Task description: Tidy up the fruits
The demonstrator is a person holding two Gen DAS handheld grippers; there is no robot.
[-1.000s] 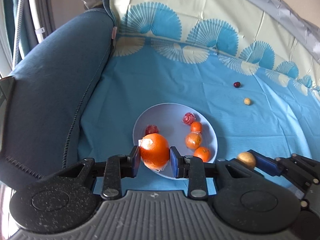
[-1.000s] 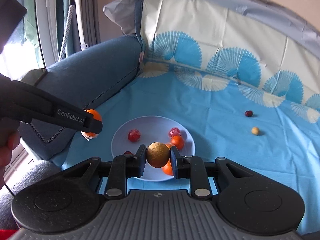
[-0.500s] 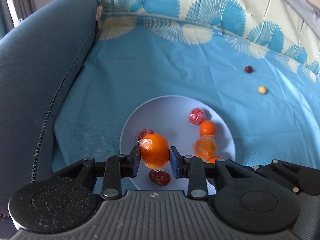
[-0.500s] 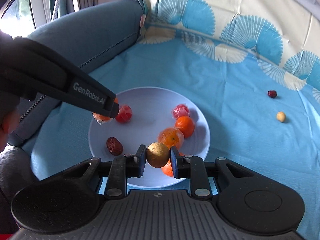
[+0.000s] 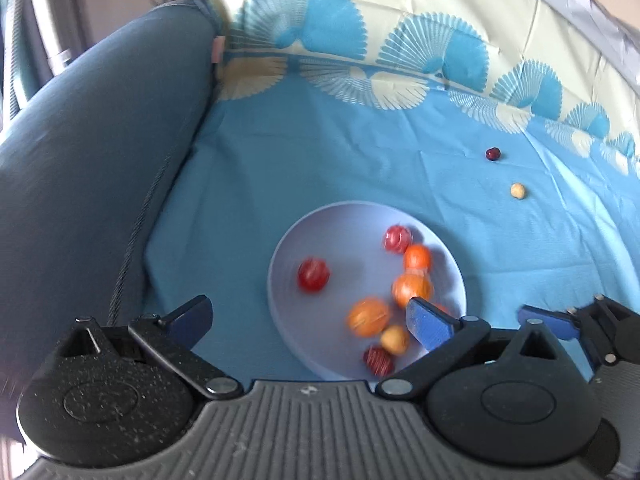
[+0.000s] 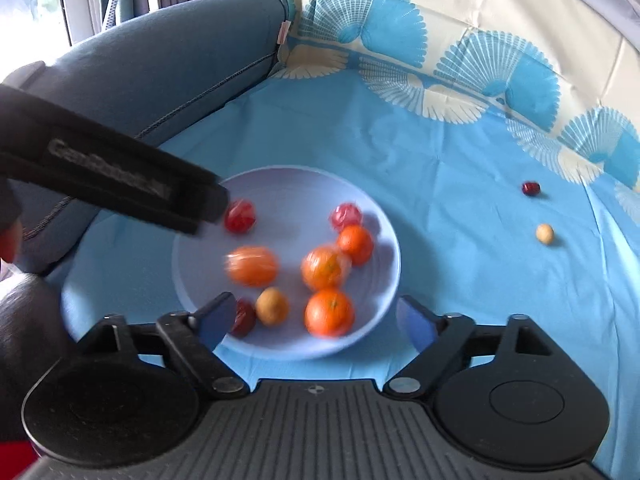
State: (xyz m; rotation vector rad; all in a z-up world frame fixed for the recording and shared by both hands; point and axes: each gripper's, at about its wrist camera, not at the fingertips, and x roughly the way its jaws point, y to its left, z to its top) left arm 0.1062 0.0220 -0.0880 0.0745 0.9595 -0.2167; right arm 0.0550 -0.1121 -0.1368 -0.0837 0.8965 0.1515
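Blue cloth (image 5: 360, 168) under a pale plate (image 6: 384, 232) of fruit. Both jaws just opened: left gripper (image 5: 308, 320) wide, empty; right gripper (image 6: 316, 320) likewise. Blurred orange (image 6: 252, 266), perhaps rolling.

Blue cloth (image 5: 328, 168) with a cream fan-patterned border, beside a grey-blue padded sofa arm (image 5: 92, 152).

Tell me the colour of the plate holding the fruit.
The plate is a pale lavender-blue, plain with no pattern. It shows best in the right wrist view.
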